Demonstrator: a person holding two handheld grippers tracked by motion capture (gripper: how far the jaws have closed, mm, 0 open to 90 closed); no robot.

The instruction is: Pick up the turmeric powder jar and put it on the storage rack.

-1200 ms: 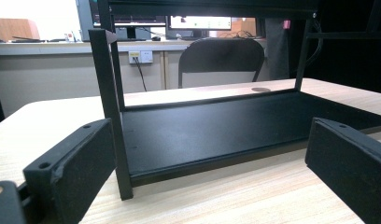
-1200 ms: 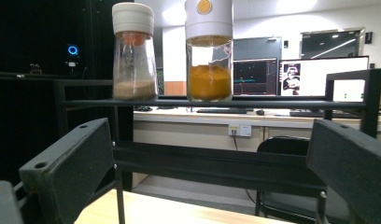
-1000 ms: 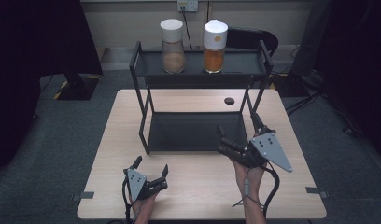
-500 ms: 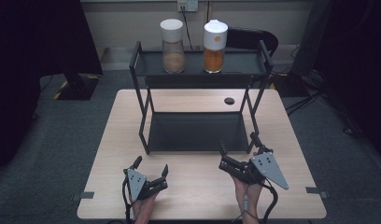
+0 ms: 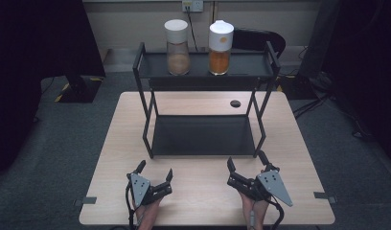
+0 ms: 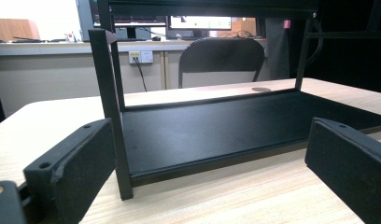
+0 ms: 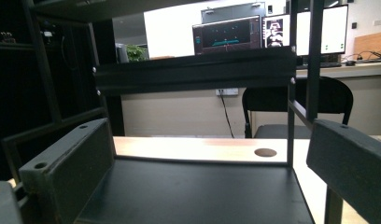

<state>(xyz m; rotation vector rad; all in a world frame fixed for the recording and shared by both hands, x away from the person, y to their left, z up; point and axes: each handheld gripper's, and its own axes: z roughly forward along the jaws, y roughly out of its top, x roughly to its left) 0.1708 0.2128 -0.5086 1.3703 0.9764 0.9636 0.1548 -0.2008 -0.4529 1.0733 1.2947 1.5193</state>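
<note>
A black two-tier rack stands on the wooden table. Its top shelf carries a white-lidded jar of brown contents and a white-lidded jar of orange contents. My left gripper rests near the table's front edge, open and empty, facing the rack's front left post. My right gripper sits to the right of it, also open and empty, just short of the rack's front rail. In the right gripper view the bare lower shelf lies straight ahead between the jaws.
A round cable hole sits in the table behind the rack. A black chair stands beyond the far edge. Dark floor surrounds the table, with a stand base at the left.
My right gripper has drawn back from the rack's front right corner toward the table's front edge and lowered. The left gripper has stayed put.
</note>
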